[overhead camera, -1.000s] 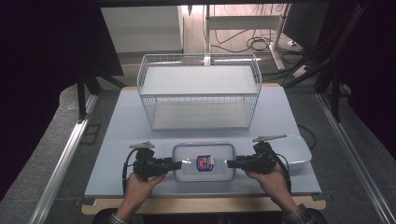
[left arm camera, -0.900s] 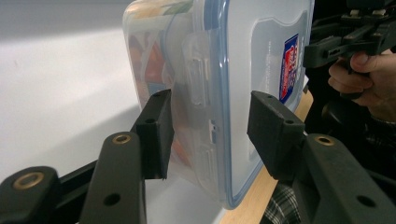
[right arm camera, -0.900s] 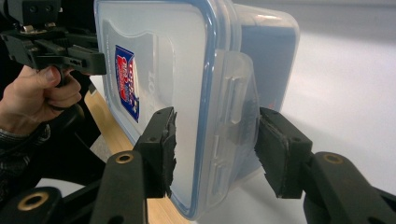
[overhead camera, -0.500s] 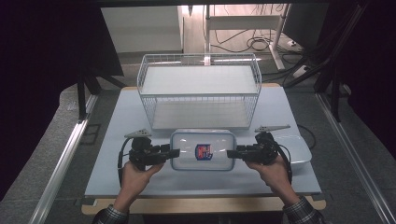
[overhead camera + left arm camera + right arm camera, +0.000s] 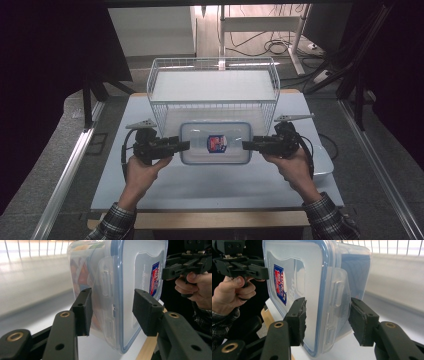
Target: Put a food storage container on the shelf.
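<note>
A clear plastic container (image 5: 215, 142) with a blue-rimmed lid and a red and blue label hangs above the white table, just in front of the wire basket. My left gripper (image 5: 185, 145) is shut on its left end and my right gripper (image 5: 246, 145) on its right end. In the left gripper view the jaws (image 5: 112, 312) clamp the container (image 5: 110, 277) over its side latch. In the right gripper view the pads (image 5: 327, 320) squeeze the container (image 5: 312, 277) at the opposite latch. Coloured contents show dimly through the wall.
A white wire basket (image 5: 215, 90) stands on the table's far half, right behind the container. A white dish (image 5: 322, 160) lies by the right hand. The white table top (image 5: 210, 185) ends in a wooden front edge near the person.
Both hands have lifted the container off the table and carried it away from the person, toward the basket. The grips look the same.
</note>
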